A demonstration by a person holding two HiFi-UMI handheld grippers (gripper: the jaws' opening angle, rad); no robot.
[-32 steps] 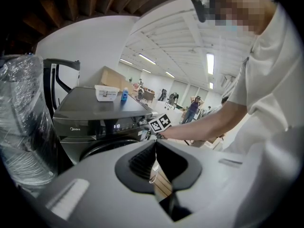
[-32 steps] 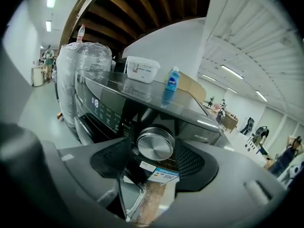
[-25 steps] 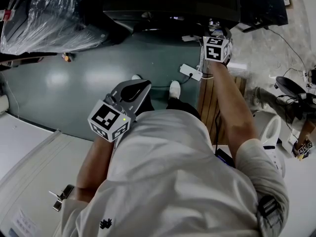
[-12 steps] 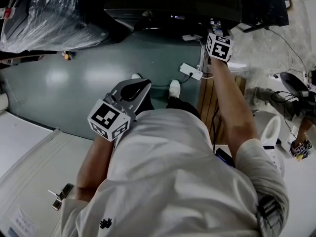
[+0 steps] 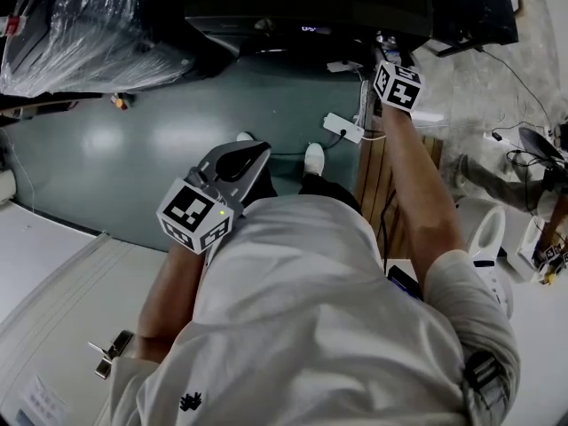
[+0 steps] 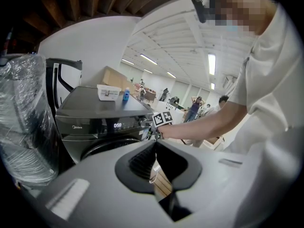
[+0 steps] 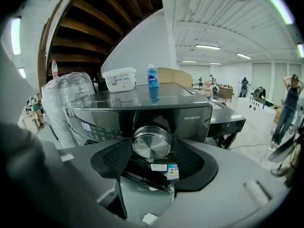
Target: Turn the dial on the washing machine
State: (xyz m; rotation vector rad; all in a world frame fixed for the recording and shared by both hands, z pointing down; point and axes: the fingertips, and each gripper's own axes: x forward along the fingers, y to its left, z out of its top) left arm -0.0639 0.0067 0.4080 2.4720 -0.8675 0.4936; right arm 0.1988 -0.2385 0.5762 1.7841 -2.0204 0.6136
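The right gripper (image 7: 152, 148) has its jaws pinched on the dial (image 7: 151, 142) at frame centre; it is best to rotate about the dial's axis with a firm grip. The left gripper (image 6: 155, 148) is closed and empty.

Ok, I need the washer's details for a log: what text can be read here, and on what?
"Midea": washing machine front panel, left end.
"0:58": its display.
"MG120V50T", as best I can read: panel right of the dial.
Too small to read: stickers under the dial, bottle label.
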